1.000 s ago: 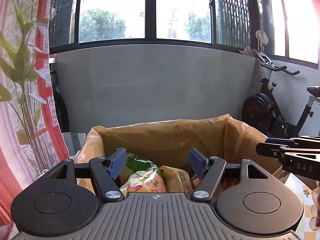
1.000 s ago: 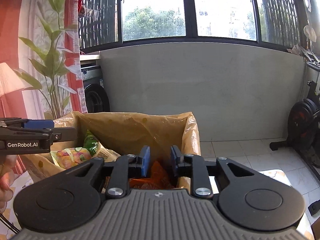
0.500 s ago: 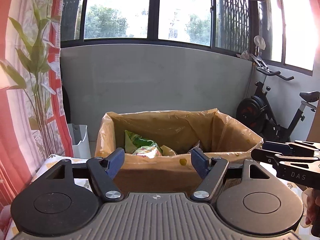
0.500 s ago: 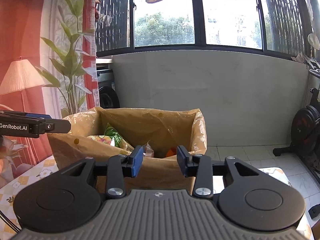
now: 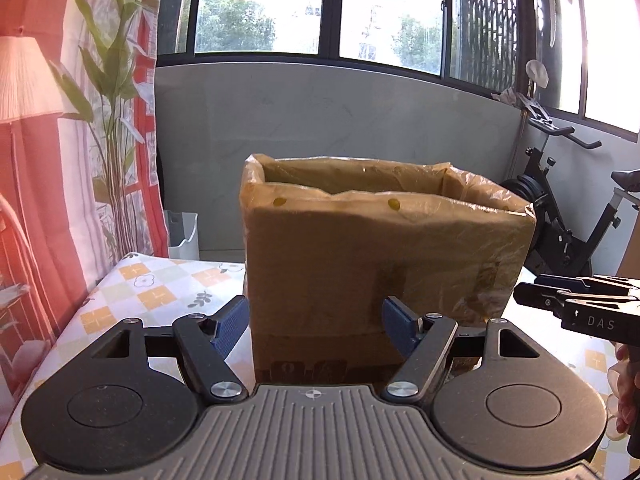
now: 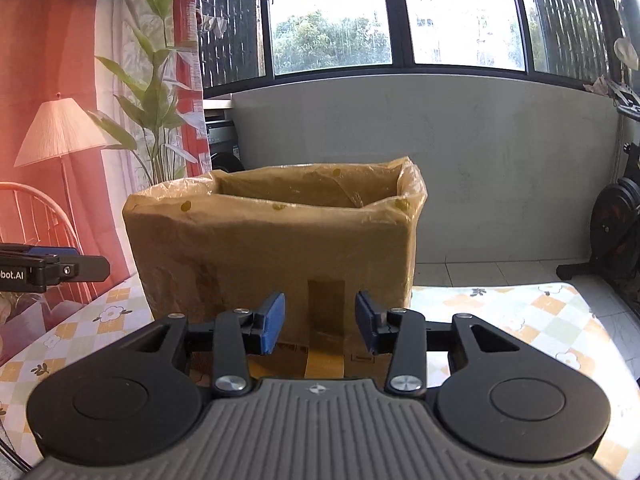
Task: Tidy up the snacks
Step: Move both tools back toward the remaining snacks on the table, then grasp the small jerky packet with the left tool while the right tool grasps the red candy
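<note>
Balcony room, daylight through barred windows; we work over a table (image 5: 152,280) under a checked, flower-print cloth.

Nearest: our left gripper (image 5: 314,330), jaws standing wide, nothing between the blue pads. Our right gripper (image 6: 320,322) stands about half open and also empty; its jaws have just been opening. In the left view its black tip (image 5: 576,304) shows at the right edge, level with us, with a little of the hand (image 5: 624,392) behind it.

Just beyond both: the cardboard box (image 5: 380,268), upright on the cloth, lined with a thin clear plastic bag (image 6: 412,188) folded out over the rim. From this low angle we cannot see into it, so any snacks inside are hidden.

Handling, our judgement: box walls stiff enough to push or steady, but the liner is slick and will slide or tear, so pinch the cardboard rim through the film, not the loose plastic. Snack packets, if they are what lies inside, are likely light, crinkly and crushable; take them by a sealed edge.

Far: grey parapet wall, potted plant (image 6: 156,92), floor lamp (image 6: 60,128), exercise bike (image 5: 560,216).
</note>
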`<state>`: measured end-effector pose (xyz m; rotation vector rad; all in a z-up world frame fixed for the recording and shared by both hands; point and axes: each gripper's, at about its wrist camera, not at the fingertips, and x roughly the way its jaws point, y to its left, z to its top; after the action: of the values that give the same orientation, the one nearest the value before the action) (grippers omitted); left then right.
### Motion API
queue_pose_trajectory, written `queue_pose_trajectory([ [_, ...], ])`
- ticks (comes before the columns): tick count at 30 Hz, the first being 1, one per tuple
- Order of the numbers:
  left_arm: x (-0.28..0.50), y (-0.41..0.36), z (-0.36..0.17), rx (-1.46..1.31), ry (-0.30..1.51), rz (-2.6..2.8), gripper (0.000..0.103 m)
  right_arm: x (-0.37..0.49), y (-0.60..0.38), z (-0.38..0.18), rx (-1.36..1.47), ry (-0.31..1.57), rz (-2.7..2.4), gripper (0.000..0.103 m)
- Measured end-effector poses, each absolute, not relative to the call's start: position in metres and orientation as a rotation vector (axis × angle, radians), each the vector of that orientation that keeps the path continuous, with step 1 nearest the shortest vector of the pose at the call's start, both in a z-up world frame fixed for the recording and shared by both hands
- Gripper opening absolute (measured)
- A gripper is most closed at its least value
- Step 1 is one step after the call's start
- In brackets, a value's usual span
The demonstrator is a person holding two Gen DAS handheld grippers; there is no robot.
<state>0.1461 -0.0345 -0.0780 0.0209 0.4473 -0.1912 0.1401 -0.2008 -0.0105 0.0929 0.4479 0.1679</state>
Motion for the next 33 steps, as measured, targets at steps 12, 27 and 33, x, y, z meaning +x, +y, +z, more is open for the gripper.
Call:
queue_pose_trajectory([
  [12,0.133,-0.029,-0.126,-0.016,0.525,-0.147,0.075,0.124,-0.196,-0.047,0.175,0.500,0.132,0.042],
  [27,0.121,-0.028,-0.164,-0.038,0.600,-0.170,0.075,0.100,-0.180,-0.100,0.151,0.663,0.166,0.042],
  [33,0.120,-0.030,-0.171,-0.039,0.620,-0.188,0.075,0.097,-0.157,-0.107,0.080,0.718,0.260,0.042],
])
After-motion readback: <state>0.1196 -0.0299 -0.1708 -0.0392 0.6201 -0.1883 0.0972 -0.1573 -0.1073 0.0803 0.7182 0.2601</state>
